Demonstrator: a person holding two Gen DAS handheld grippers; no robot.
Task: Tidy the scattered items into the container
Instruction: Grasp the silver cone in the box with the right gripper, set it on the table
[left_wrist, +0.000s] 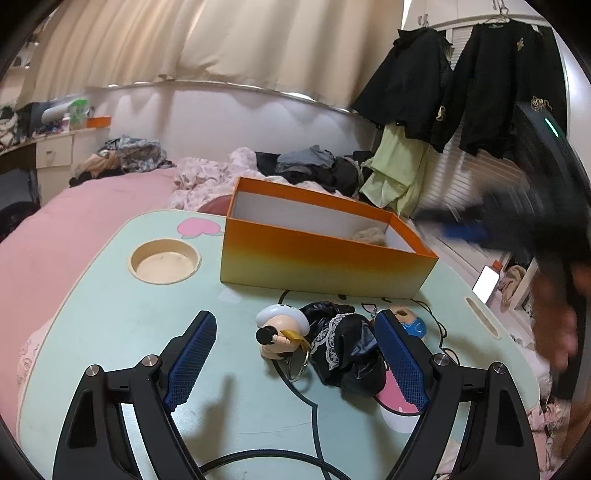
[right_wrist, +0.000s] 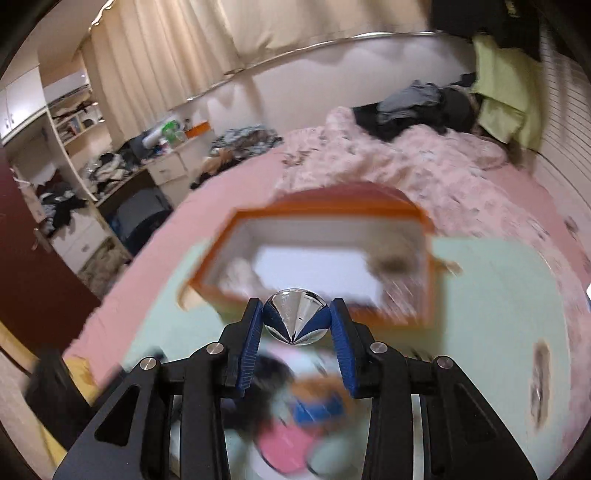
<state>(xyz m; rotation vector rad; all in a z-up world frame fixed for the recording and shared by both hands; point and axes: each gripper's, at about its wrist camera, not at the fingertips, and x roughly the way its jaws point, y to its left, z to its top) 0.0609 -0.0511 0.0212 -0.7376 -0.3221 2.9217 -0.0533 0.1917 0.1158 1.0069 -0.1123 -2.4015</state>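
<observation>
Left to right on my mint lap table (left_wrist: 110, 314):

- Round cup recess (left_wrist: 164, 260), far left.
- Left gripper (left_wrist: 295, 354), near edge, blue pads spread wide, pinching nothing.
- Between its fingers: a small figurine (left_wrist: 282, 332) with a white cap and key ring, touching a black lace-trimmed cloth (left_wrist: 347, 350) on its right.
- Orange box (left_wrist: 325, 251), far centre, open, something pale in its right end.
- Right gripper (right_wrist: 297, 321), blurred, my pads pinching a clear diamond-shaped gem (right_wrist: 295, 314) just near of the box.
</observation>
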